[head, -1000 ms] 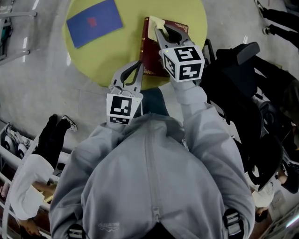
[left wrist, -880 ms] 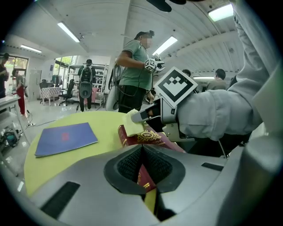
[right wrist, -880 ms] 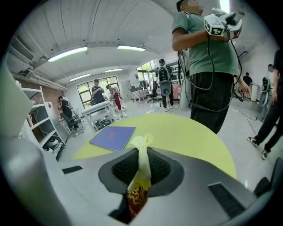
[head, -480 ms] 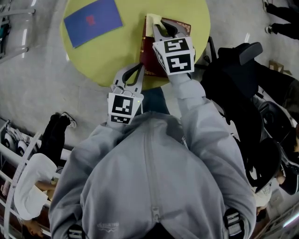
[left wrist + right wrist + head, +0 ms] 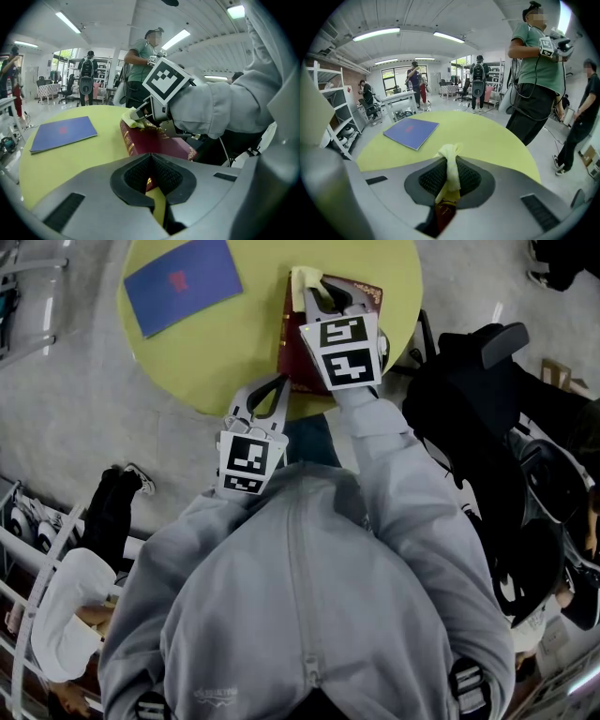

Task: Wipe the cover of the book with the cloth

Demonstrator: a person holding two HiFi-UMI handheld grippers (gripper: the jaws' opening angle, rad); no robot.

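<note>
A dark red book (image 5: 298, 351) lies on the round yellow table (image 5: 225, 343), near its front right edge. My right gripper (image 5: 319, 294) hovers over the book's far end, shut on a pale yellow cloth (image 5: 300, 277) that rests on the cover. In the right gripper view the cloth (image 5: 450, 158) stands pinched between the jaws of the right gripper (image 5: 449, 176), with the red book (image 5: 444, 213) below. My left gripper (image 5: 278, 383) is at the table's near edge beside the book's near left corner, jaws shut and empty. From the left gripper (image 5: 151, 157), the book (image 5: 159, 143) and cloth (image 5: 130, 119) lie ahead.
A blue book (image 5: 181, 285) lies at the table's far left. A black chair with bags (image 5: 469, 381) stands right of the table. A person in a green shirt (image 5: 536, 70) stands beyond the table's far right edge; other people are farther back.
My right gripper has slid a little along the red book toward its far end, cloth still in its jaws. The left gripper has hardly moved.
</note>
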